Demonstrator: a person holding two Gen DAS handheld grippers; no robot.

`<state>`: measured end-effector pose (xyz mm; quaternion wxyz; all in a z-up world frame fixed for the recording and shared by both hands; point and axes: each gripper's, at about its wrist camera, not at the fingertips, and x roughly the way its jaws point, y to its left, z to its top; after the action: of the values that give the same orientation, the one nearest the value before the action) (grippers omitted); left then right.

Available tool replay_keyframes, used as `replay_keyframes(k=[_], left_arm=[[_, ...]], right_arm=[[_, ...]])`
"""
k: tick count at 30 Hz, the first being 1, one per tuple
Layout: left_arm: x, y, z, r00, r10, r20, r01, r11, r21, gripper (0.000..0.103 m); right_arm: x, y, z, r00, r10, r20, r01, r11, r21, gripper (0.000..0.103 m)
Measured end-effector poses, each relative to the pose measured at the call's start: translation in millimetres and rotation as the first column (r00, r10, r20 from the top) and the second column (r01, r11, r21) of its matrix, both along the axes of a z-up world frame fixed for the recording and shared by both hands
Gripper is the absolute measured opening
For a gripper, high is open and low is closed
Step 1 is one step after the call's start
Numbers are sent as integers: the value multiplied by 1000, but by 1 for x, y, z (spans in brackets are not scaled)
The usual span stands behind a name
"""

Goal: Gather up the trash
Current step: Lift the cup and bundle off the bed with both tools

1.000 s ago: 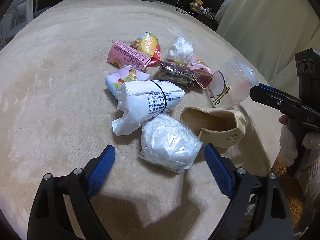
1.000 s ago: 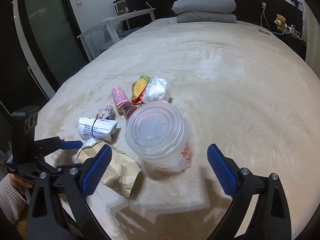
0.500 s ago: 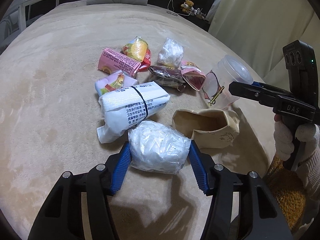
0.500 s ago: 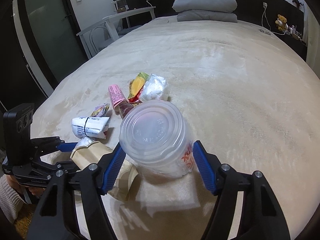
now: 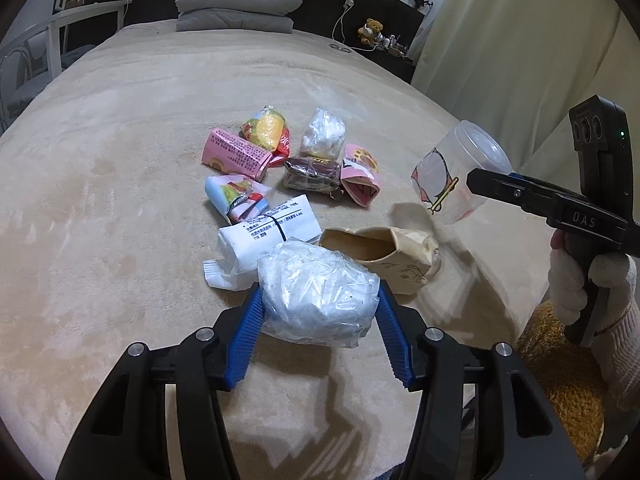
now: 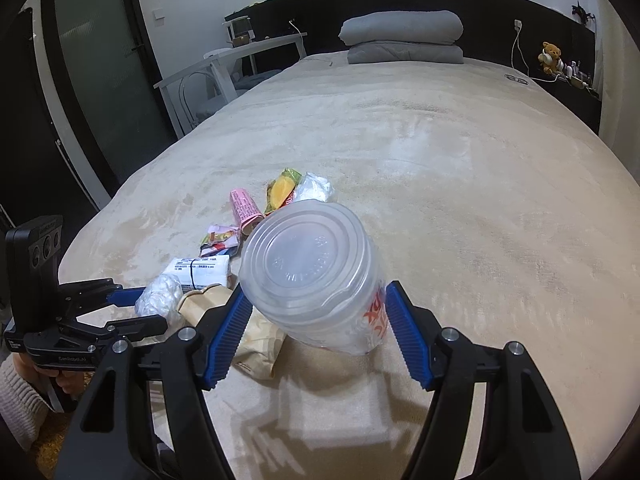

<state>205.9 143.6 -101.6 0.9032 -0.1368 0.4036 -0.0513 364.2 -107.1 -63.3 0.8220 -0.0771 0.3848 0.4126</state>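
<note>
I read "DAS" in pale letters on the black body of the right gripper (image 5: 582, 220). The white packet (image 5: 276, 226) carries black print too small for me to read, and the plastic cup (image 6: 374, 316) has unreadable orange lettering.

Dim indoor light, soft shadows, sharp focus, strong fisheye edge distortion

Two clear bags of white stuffing: one (image 5: 318, 294) between the left gripper's (image 5: 318, 344) blue pads, one (image 5: 323, 136) beyond. One clear plastic cup (image 6: 316, 280) in the right gripper (image 6: 316, 336). One brown paper bag (image 5: 384, 252). One white packet (image 5: 272, 232). Five colourful wrappers (image 5: 236, 156).
</note>
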Motion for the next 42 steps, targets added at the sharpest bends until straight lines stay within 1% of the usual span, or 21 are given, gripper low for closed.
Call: replay_keyframes(k=[13, 23, 29, 33, 37, 42], left_arm=[[-51, -22, 35, 996, 39, 74, -39, 999, 1, 54], [-96, -52, 61, 990, 36, 135, -37, 999, 7, 54], [-123, -67, 67, 987, 36, 159, -38, 999, 10, 54], [-141, -74, 66, 986, 40, 161, -41, 999, 3, 54], [-158, -82, 61, 986, 45, 162, -45, 999, -5, 54], [-174, -90, 54, 987, 44, 155, -43, 999, -14, 54]], right_arm=[[-50, -45, 28, 999, -30, 22, 30, 999, 27, 68], [-106, -80, 44, 1000, -21, 24, 19, 998, 59, 68], [-144, -95, 53, 999, 7, 41, -9, 998, 69, 68], [-167, -100, 55, 999, 22, 44, -26, 996, 80, 68], [-186, -104, 50, 999, 35, 27, -37, 996, 80, 68], [-204, -109, 34, 999, 42, -21, -40, 996, 78, 68]])
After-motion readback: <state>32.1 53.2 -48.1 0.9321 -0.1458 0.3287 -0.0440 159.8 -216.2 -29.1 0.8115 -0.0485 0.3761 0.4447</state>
